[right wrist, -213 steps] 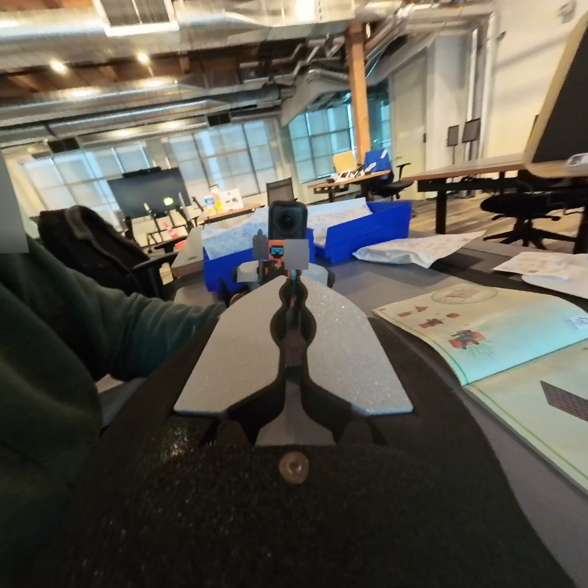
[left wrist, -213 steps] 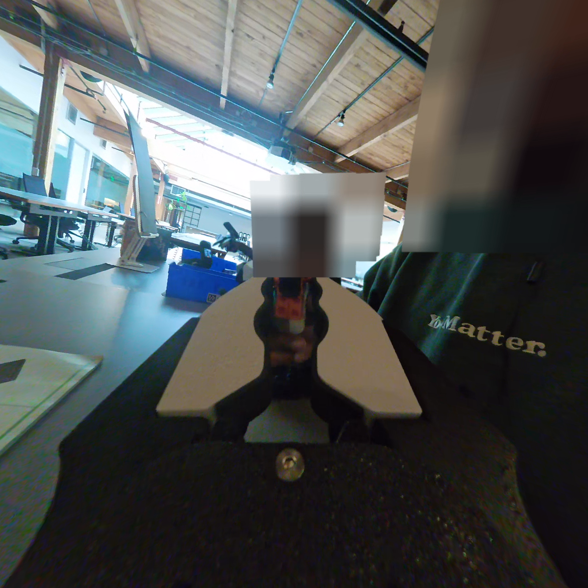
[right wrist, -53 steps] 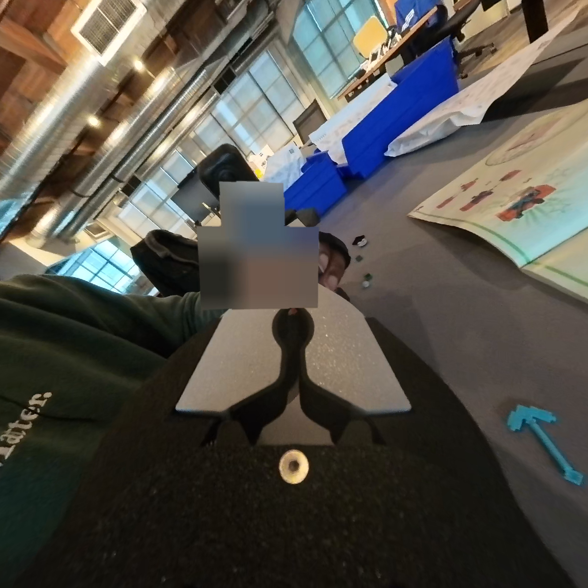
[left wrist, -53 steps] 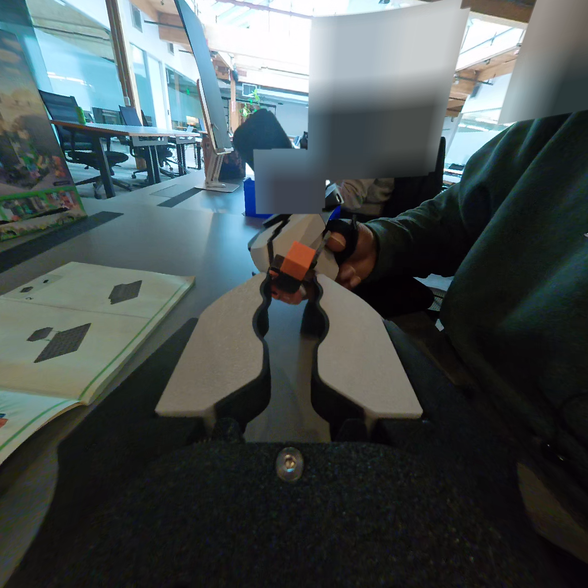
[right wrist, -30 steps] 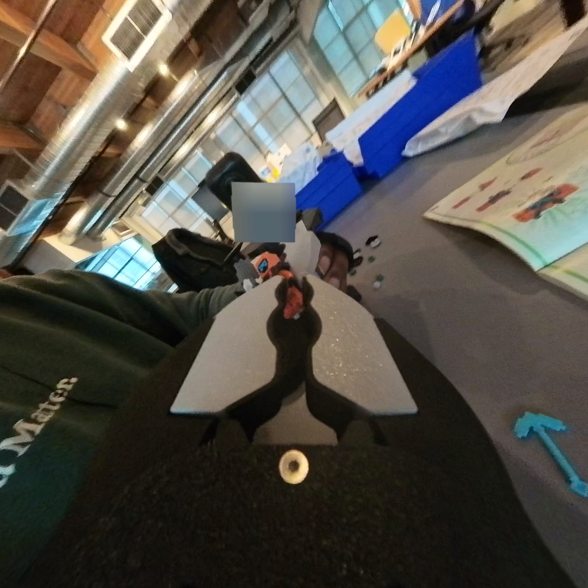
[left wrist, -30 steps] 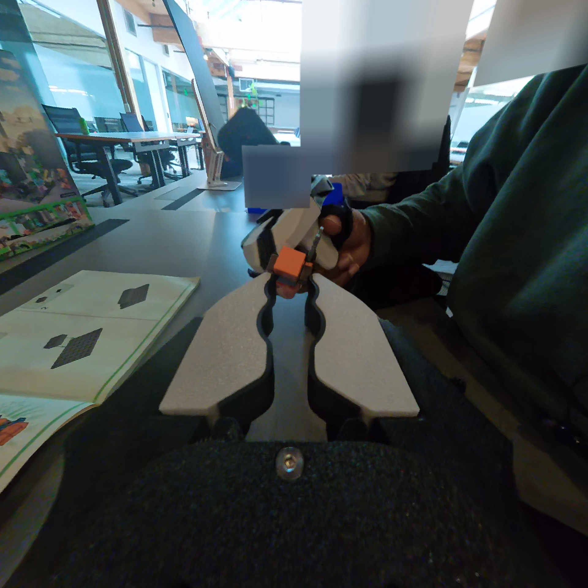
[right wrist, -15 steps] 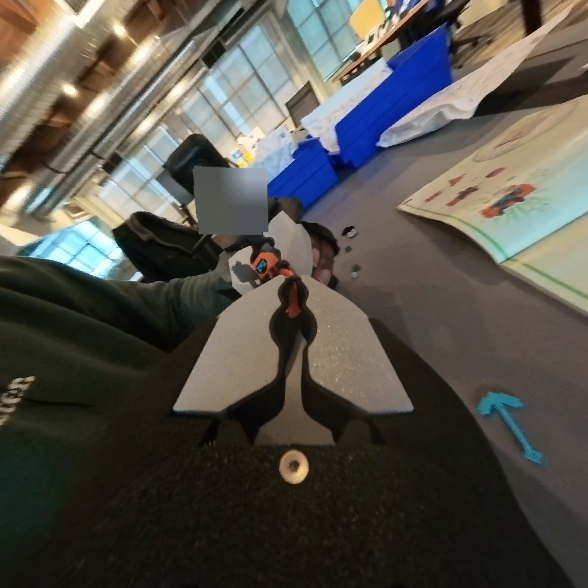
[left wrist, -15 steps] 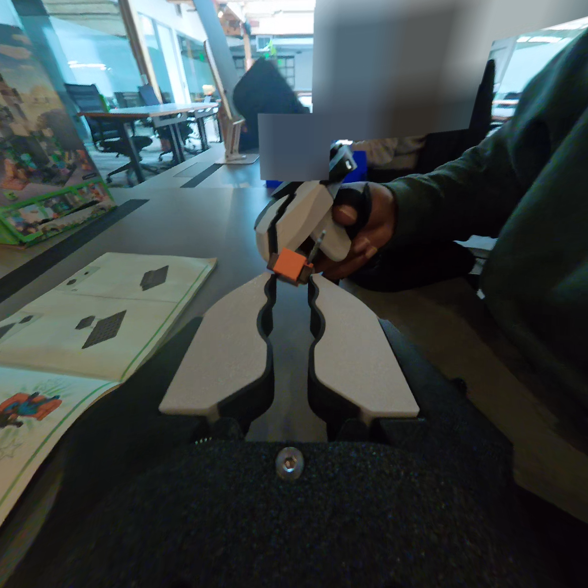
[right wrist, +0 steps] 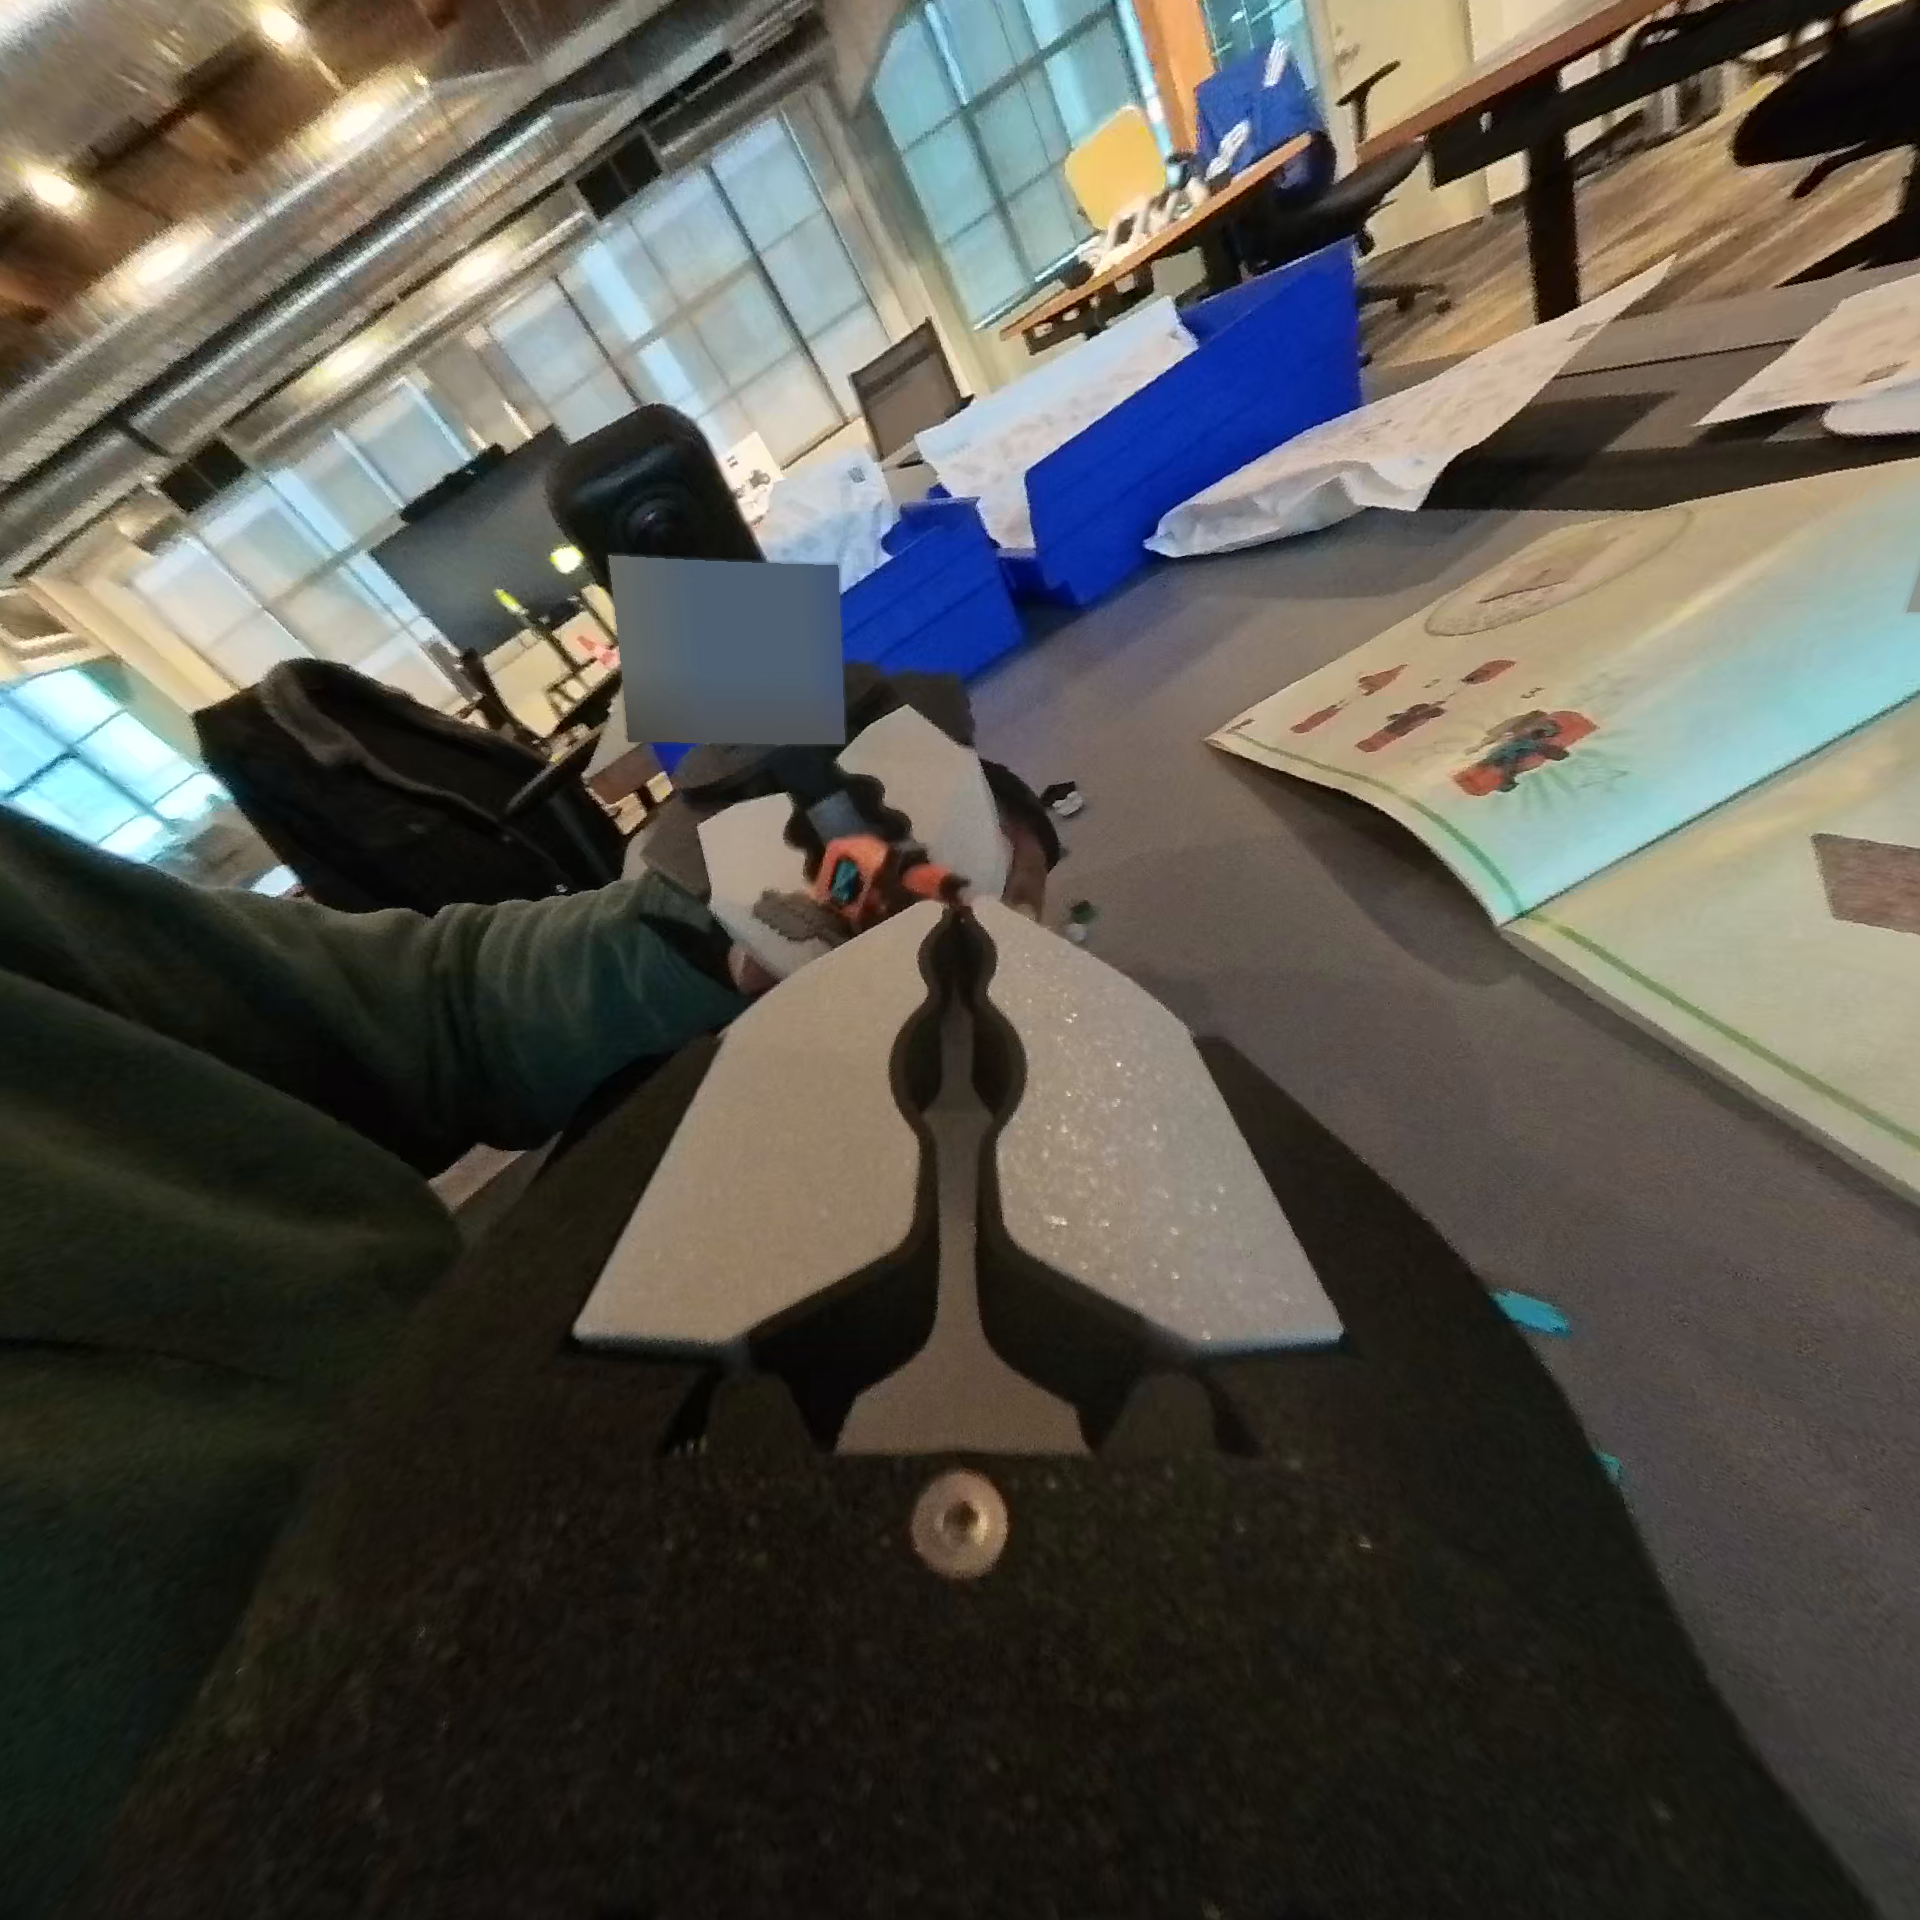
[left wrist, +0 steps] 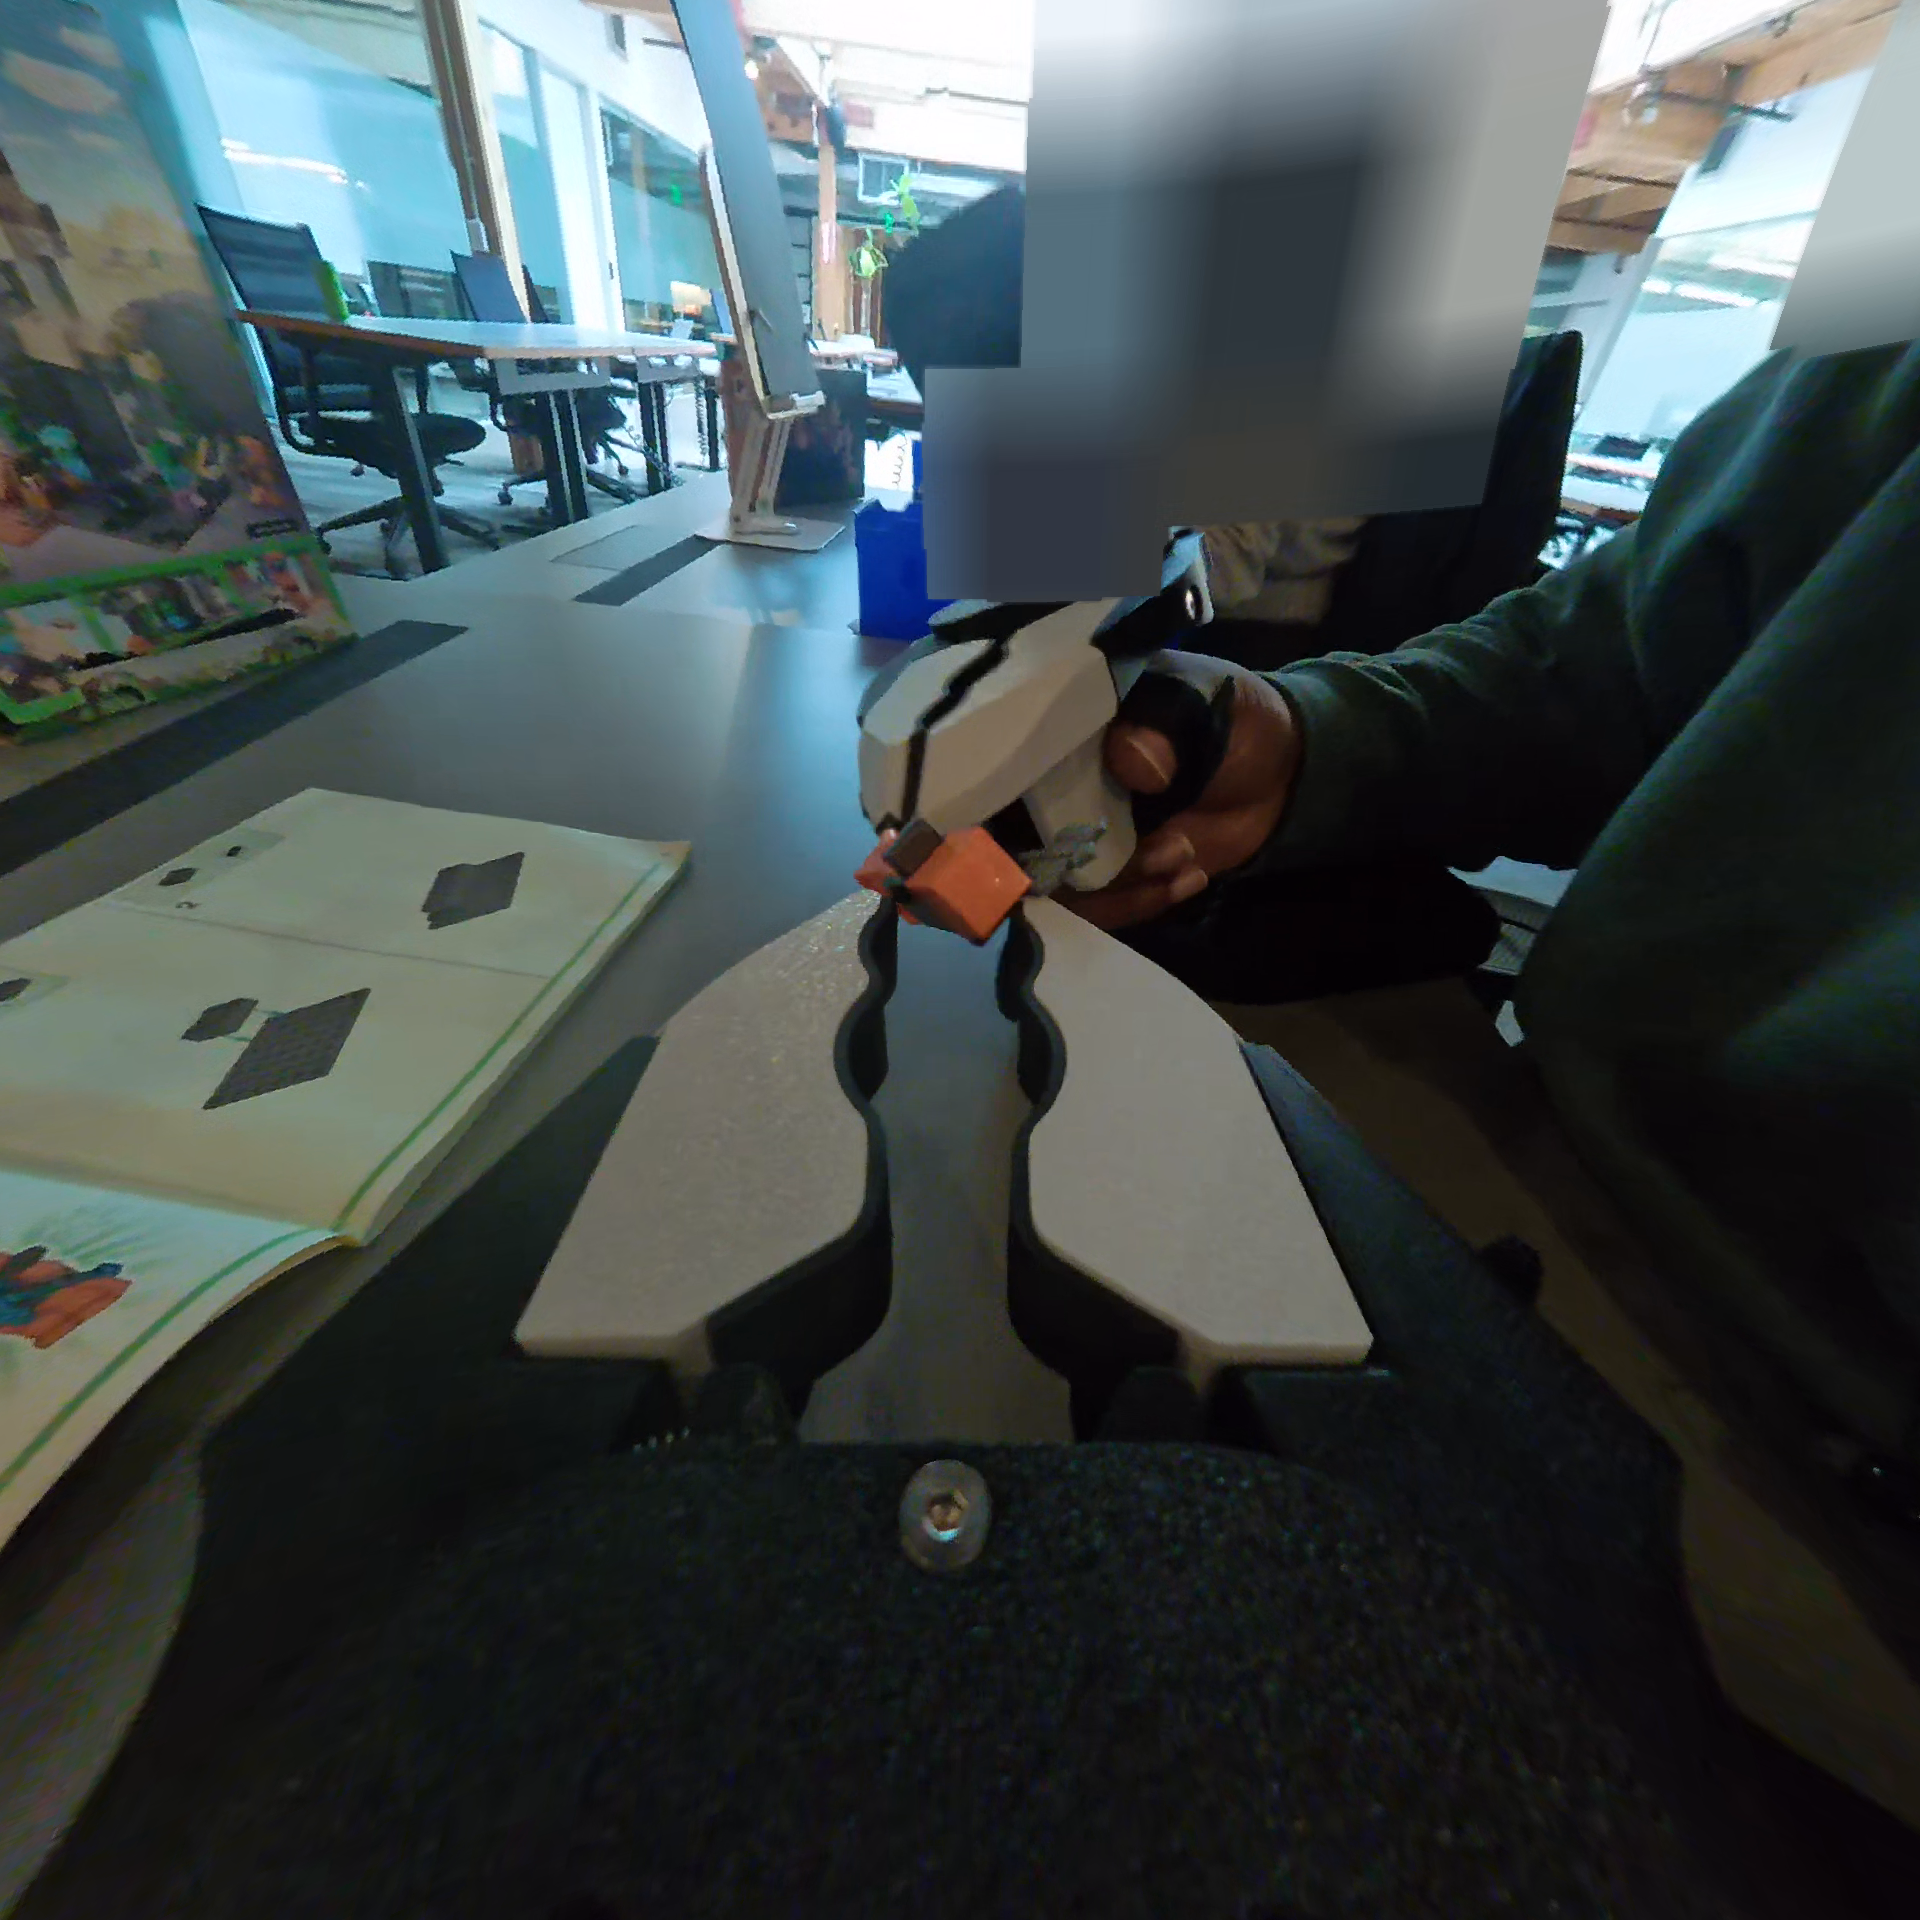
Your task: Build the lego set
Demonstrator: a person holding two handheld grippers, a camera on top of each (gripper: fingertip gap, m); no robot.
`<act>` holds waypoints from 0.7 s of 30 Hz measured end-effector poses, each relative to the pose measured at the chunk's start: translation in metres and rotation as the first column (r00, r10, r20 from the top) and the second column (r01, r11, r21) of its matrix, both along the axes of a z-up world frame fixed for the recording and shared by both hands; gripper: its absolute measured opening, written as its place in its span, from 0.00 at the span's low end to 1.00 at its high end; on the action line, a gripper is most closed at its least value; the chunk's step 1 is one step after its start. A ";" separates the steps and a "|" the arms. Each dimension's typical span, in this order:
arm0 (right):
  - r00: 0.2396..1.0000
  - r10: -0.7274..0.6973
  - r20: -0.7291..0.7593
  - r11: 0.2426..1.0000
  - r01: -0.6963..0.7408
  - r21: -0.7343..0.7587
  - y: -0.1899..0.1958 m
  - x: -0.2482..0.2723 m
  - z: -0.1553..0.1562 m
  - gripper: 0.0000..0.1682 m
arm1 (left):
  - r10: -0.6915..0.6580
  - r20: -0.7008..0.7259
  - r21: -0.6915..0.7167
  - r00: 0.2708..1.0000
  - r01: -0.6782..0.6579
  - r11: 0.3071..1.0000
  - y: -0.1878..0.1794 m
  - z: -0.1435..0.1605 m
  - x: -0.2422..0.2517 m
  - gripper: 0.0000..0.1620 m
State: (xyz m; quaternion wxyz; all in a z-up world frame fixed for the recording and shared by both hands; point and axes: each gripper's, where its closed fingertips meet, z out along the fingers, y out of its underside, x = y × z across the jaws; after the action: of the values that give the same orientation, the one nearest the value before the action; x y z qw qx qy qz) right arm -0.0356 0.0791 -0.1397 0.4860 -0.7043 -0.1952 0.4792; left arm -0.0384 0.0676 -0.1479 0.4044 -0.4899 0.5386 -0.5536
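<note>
Plastic this small is light, stiff and slick, so the orange minifigure (left wrist: 951, 883) needs its blocky body pinched. Left gripper (left wrist: 945, 925) grips that body above the table (left wrist: 582, 707); right gripper (right wrist: 956, 906) is clamped on its thin arm. Instruction booklet (left wrist: 312, 997) and turquoise pickaxe (right wrist: 1527, 1314) lie apart, blocking nothing.

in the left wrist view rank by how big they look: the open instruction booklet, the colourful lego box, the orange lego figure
1. Open paper instruction booklet, largest, though it lies nearest the camera.
2. Colourful cardboard lego box, cut off by the frame, so unsure.
3. Small orange lego figure, smallest.
</note>
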 end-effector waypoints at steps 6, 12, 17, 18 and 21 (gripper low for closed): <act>0.999 0.022 -0.040 1.000 -0.021 0.017 -0.002 -0.001 0.007 0.00 | 0.000 0.042 0.028 0.999 -0.001 1.000 -0.001 0.006 -0.003 0.10; 0.995 0.074 -0.067 0.997 -0.074 -0.004 -0.004 -0.002 0.009 0.08 | -0.010 0.032 0.081 0.999 0.007 0.997 -0.005 0.005 -0.002 0.07; 0.996 0.081 -0.045 0.997 -0.081 0.001 -0.006 -0.003 0.008 0.02 | 0.010 0.012 0.118 1.000 -0.011 0.993 -0.005 0.000 0.000 0.07; 0.996 0.076 -0.046 0.997 -0.076 0.001 -0.005 -0.003 0.008 0.02 | 0.017 0.014 0.123 1.000 -0.019 0.992 -0.004 0.000 0.001 0.07; 0.998 0.059 -0.038 0.998 -0.059 0.018 -0.004 -0.002 0.008 0.02 | 0.025 0.007 0.117 1.000 -0.026 0.993 -0.002 -0.001 0.001 0.07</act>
State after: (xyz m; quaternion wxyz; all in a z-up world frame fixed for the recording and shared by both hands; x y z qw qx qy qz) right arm -0.0371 0.0749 -0.1315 0.4813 -0.6847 -0.2105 0.5052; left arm -0.0376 0.0652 -0.1485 0.4409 -0.4706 0.5629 -0.5171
